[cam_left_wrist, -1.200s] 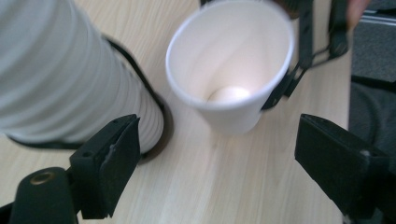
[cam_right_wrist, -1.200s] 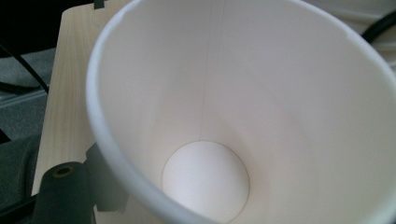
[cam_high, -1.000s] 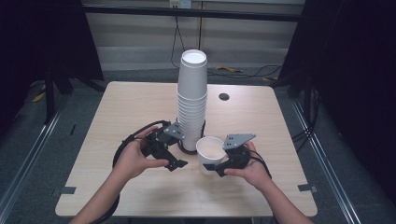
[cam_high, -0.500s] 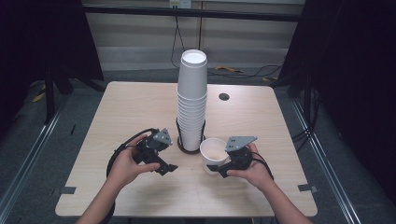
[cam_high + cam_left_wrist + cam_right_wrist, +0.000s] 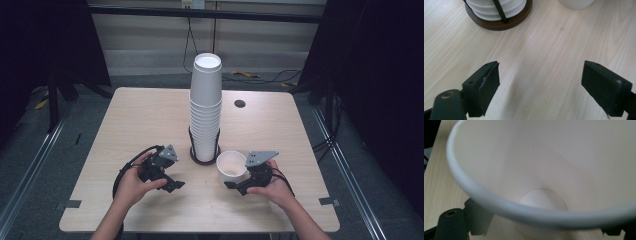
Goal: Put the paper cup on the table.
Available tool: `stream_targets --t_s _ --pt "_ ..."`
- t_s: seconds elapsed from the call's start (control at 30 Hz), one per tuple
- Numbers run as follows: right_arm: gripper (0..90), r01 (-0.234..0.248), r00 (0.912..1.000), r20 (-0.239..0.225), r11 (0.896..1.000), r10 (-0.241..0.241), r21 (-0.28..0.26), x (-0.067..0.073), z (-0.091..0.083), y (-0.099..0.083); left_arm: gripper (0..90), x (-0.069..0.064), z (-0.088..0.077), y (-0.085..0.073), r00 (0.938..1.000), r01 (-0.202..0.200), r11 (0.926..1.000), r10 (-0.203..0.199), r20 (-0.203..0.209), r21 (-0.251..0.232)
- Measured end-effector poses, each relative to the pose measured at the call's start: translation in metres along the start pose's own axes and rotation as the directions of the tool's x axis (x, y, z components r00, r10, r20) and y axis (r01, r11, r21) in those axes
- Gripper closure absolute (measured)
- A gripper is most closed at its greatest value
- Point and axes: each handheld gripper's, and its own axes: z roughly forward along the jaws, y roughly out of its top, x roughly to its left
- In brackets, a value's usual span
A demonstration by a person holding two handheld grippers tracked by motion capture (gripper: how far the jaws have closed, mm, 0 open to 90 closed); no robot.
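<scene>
Left hand-held gripper (image 5: 170, 181) has dropped from the cup stack (image 5: 205, 107) toward 7 o'clock, jaws apart, empty; right hand-held gripper (image 5: 235, 184) grips the separated cup (image 5: 231, 166).

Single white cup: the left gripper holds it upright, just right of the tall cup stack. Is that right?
Not quite. The right gripper holds the single white cup, as the high view shows. The left gripper is empty, its jaws apart over bare table. The rest stands: the cup is upright, just right of the tall cup stack.
</scene>
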Motion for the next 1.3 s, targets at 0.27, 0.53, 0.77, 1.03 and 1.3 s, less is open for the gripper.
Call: stream_targets --t_s 0.27,0.53,0.77,1.03,1.3 --pt "15.1 -0.021 0.9997 -0.014 0.999 0.022 0.030 -0.002 -0.004 -0.008 14.8 0.001 0.001 -0.007 0.9999 0.009 0.9998 -0.009 -0.006 -0.015" --pt "14.9 -0.063 0.9980 0.009 0.995 0.062 0.082 -0.005 -0.020 -0.026 14.9 0.006 0.003 -0.019 0.9996 0.026 0.9996 -0.026 -0.006 -0.008" --pt "14.7 -0.064 0.9952 0.082 0.990 0.054 0.126 -0.009 -0.037 -0.039 14.9 0.010 0.009 -0.032 0.9974 0.069 0.9973 -0.069 -0.022 -0.025" --pt "14.8 -0.081 0.9910 0.117 0.986 0.065 0.143 -0.014 -0.046 -0.052 14.9 0.014 0.013 -0.045 0.9948 0.069 0.9974 -0.070 -0.074 -0.022" --pt "14.2 -0.055 0.9892 0.143 0.986 0.032 0.160 -0.013 -0.048 -0.054 13.4 0.018 0.014 -0.057 0.9937 0.079 0.9952 -0.083 -0.075 -0.059"
